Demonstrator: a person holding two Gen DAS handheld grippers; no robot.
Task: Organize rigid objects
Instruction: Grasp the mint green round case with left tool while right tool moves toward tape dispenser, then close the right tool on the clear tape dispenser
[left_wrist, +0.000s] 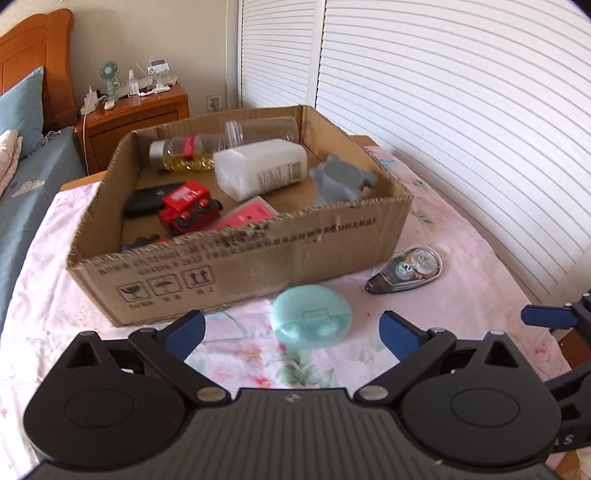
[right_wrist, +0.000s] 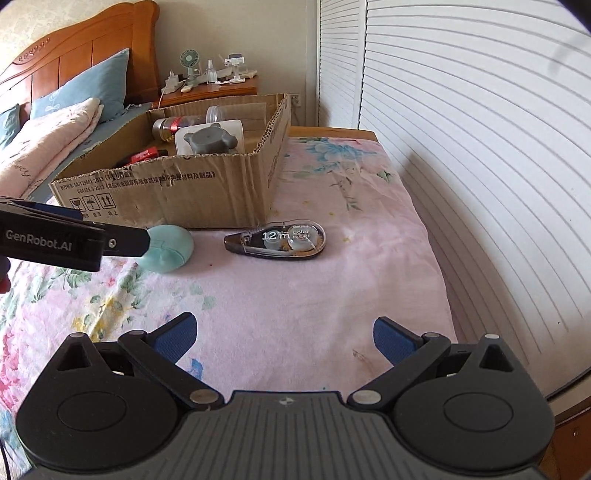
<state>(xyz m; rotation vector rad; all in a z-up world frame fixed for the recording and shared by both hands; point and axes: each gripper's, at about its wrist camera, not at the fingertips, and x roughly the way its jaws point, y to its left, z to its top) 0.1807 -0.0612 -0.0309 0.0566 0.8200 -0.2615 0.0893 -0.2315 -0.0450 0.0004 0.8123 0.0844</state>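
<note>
Two hand-held grippers work over a floral pink cloth (right_wrist: 332, 295). At the left of the right wrist view, the left gripper (left_wrist: 291, 328) reaches in, its blue pads spread wide with nothing between them; the mint-green earbud case (left_wrist: 310, 314) lies just ahead of its gap, close to the front wall of the cardboard box (left_wrist: 236, 258). Inside the box lie a red toy truck (left_wrist: 190, 206), a white bottle (left_wrist: 260, 168) on its side and a grey figurine (left_wrist: 340, 179). Right of the case, the correction tape dispenser (right_wrist: 277, 240) rests on the cloth beside the box. Lower centre of that view, the right gripper (right_wrist: 286, 339) is wide open and empty, well apart from the dispenser.
</note>
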